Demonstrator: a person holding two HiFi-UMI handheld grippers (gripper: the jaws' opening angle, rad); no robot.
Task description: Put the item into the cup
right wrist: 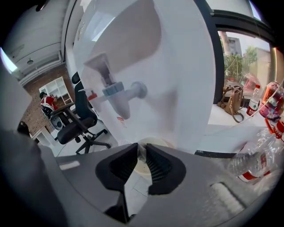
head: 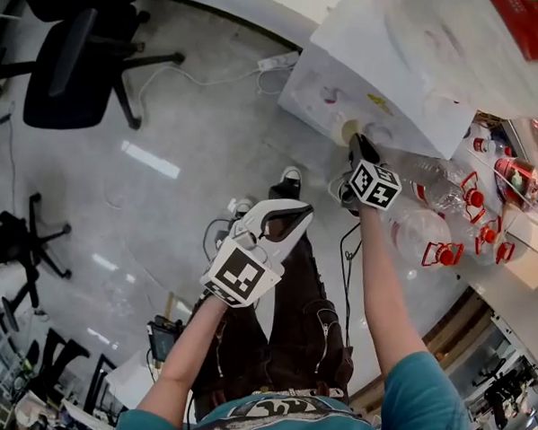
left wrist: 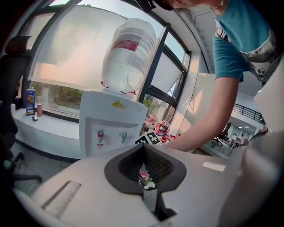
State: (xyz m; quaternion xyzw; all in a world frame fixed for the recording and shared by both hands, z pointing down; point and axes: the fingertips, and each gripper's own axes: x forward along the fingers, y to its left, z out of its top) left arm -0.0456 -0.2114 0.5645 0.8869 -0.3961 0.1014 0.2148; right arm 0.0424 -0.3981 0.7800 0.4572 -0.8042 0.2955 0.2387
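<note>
A pale paper cup [head: 349,130] sits against the front of the white water dispenser [head: 411,73]. My right gripper [head: 355,144] is shut on the cup's rim [right wrist: 140,153], and the cup [right wrist: 153,165] hangs below the blue tap [right wrist: 116,94]. My left gripper [head: 291,215] is lower, over the floor to the left of the right arm. It is shut on a small pink-and-white packet [left wrist: 146,178], pinched upright between the dark pads. The packet is hidden in the head view. The left gripper view faces the dispenser [left wrist: 111,128].
Several empty water bottles with red handles [head: 435,229] lie on the floor right of the dispenser. A black office chair [head: 70,55] stands far left. A power strip [head: 279,63] and cables lie on the grey floor. A full bottle [left wrist: 128,55] tops the dispenser.
</note>
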